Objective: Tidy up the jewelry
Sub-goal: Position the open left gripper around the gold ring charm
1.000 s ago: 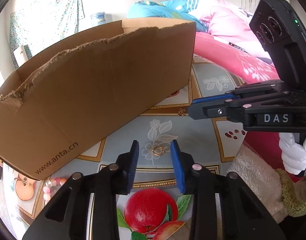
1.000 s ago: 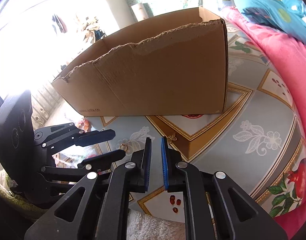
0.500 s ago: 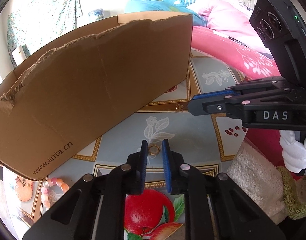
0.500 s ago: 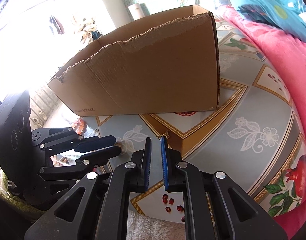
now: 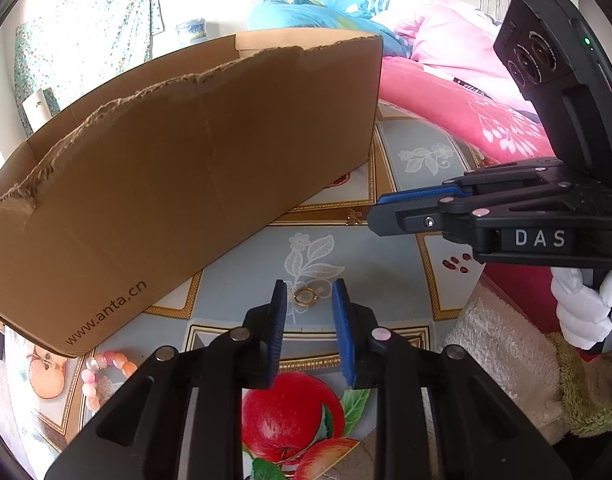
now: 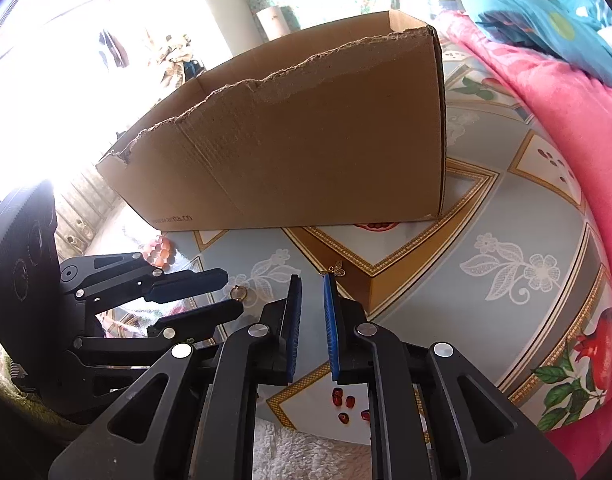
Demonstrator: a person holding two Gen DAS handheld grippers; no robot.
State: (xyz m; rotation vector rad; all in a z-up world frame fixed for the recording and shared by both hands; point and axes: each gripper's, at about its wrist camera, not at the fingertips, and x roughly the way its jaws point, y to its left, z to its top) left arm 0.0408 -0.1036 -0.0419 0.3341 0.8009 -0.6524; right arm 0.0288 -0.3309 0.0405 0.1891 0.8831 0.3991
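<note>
The left gripper [image 5: 308, 294] hovers low over the desk [image 5: 246, 268], its jaws narrow and just now opening; a gold ring [image 5: 305, 297] lies flat on the flowered cloth between the blue pads, touching neither. The right gripper [image 6: 310, 288] stands nearly closed on nothing, just short of a small gold butterfly charm [image 6: 337, 269]. A torn cardboard box [image 5: 178, 168] fills the desk's far side; a pink bead bracelet [image 5: 102, 376] lies at the box's near left corner.
</note>
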